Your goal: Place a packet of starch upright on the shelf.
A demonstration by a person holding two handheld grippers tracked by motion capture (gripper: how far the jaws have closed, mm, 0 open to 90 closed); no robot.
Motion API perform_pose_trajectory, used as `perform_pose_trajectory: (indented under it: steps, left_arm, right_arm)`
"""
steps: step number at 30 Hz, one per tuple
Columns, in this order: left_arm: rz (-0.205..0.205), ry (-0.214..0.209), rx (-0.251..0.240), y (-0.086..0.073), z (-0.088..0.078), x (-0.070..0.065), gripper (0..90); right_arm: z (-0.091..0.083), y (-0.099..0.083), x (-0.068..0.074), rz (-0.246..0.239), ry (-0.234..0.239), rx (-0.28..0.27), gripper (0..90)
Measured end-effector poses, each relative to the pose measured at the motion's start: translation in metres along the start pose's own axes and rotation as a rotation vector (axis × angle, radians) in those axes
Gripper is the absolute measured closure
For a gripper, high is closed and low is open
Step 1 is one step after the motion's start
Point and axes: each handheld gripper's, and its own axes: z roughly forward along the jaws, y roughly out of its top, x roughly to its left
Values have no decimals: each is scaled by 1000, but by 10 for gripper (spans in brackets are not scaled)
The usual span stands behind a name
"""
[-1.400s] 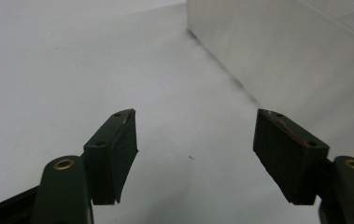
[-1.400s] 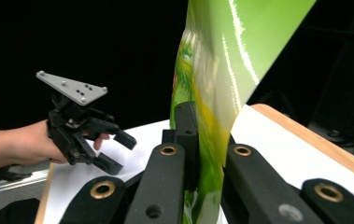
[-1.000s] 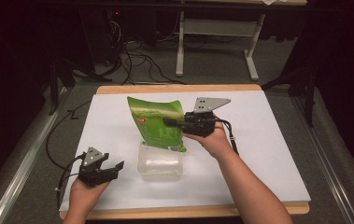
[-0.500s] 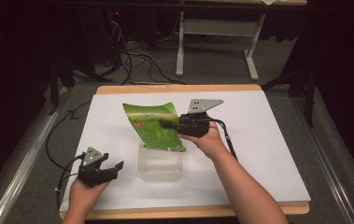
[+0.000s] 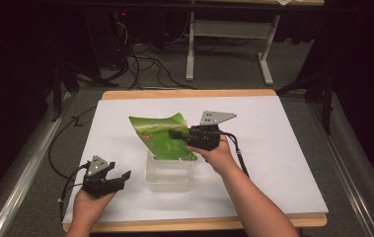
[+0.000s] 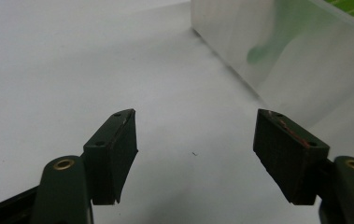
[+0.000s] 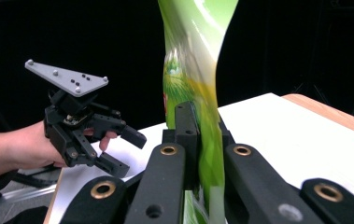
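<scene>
White sheet on wood table; dark room, cables.

Green pouch: thin plastic film, glossy, with light streaks along its creased surface in the right gripper view. Container below it: clear plastic, smooth, walls slightly frosted in the left gripper view. Bench: top covered in white, matt, paper-like sheet; exposed edge is light wood, smooth. Left hand-held gripper: black matt plastic body, brass-coloured rivets, dull rubbery pads. Right hand-held gripper: same black finish, matt grey top plate.
</scene>
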Motion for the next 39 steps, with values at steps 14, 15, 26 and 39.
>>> perform_pose_trajectory:
  steps: [14, 15, 26, 39]
  left_arm:
    - [3, -17, -11, 1, -1, 0, 308]
    - [3, -18, -11, 1, -1, 0, 308]
    - [5, -29, -19, 2, -2, 0, 308]
    - [8, -34, -18, 2, -1, -1, 308]
  right_arm:
    - [-8, -8, 5, 29, -108, -3, 867]
    - [-8, -7, 6, 23, -119, 4, 851]
    - [-11, -10, 15, 10, -166, 51, 774]
    - [-20, -24, 18, 38, -214, 78, 839]
